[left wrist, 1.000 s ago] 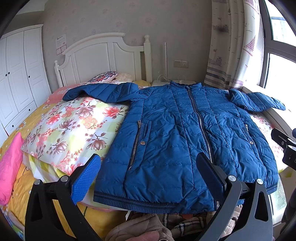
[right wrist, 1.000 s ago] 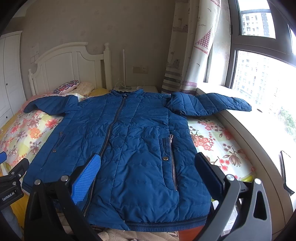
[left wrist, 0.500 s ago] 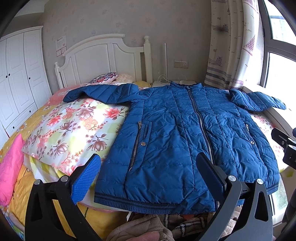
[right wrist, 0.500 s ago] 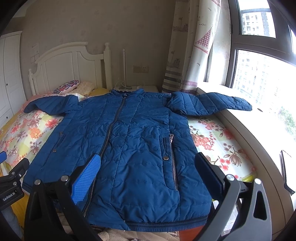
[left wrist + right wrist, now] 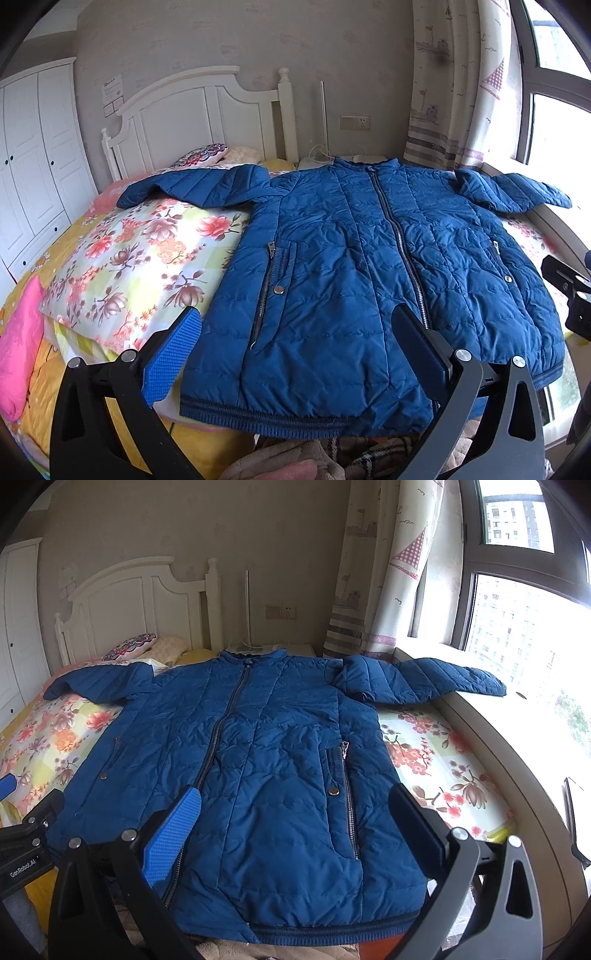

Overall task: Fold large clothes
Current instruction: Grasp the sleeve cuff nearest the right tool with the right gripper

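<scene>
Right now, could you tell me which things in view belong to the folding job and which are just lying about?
Part of the job:
- blue padded jacket, spread flat and zipped
- left claw, open
- right claw, open

Just lying about:
- floral quilt
- patterned pillow
- pink cushion
- curtain
- white wardrobe

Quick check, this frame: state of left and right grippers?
Left gripper: open, empty, above the blue jacket hem.
Right gripper: open, empty, over the jacket.

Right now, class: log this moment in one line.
jacket: flat on bed, zipped, unfolded | left gripper: open | right gripper: open
</scene>
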`<state>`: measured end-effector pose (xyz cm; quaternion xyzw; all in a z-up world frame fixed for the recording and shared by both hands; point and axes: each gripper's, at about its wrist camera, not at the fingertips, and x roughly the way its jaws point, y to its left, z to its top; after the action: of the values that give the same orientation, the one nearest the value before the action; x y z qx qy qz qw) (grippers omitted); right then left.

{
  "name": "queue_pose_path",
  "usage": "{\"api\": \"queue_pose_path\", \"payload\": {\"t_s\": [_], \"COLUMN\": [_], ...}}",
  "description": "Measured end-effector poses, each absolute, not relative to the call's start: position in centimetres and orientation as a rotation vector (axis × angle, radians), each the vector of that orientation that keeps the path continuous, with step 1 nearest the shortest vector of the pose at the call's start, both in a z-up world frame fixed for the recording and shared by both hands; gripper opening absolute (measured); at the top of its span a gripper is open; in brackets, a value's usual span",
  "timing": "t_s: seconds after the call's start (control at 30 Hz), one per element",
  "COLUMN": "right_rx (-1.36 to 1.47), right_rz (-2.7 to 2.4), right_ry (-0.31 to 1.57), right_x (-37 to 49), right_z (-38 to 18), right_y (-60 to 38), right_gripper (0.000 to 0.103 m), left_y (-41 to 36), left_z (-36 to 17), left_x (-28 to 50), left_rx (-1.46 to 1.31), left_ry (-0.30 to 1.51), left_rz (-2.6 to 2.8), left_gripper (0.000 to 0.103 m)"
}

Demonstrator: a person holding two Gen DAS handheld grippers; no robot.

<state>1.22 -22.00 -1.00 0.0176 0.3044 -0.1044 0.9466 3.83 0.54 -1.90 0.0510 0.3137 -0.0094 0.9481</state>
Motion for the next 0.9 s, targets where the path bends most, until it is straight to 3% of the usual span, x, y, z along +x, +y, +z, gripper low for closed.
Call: {"api": "queue_pose_path", "payload": {"t_s": [0.23, 0.47, 0.7, 0.9], "right_rx": [0.027, 0.034, 0.316, 0.509], "right_rz": [-0.227, -0.254, -0.375, -0.501], "right_ry": [0.644, 0.701, 0.741, 0.738], "right_x": [4.4, 10.4, 17.6, 22.3], "right_z": [-1.9, -3.6, -5.9, -7.8], "right_y": [-22.0, -24.0, -37.4, -48.4], "right_gripper": [0.101, 0.101, 0.098, 0.085], "left_y": [-0.4, -3.4, -5.7, -4.3], "left_z": [-2.7, -4.6, -8.0, -11.7], "left_x": [9.4, 19.8, 31.6, 35.9], "left_rx": [0.105, 0.145, 0.193, 0.055], "left_ry": [0.671, 0.767, 0.861, 0.957], "left_rz": [-0.010, -0.049, -0.089, -0.180], "left_gripper": [0.099, 0.099, 0.099, 0.099]}}
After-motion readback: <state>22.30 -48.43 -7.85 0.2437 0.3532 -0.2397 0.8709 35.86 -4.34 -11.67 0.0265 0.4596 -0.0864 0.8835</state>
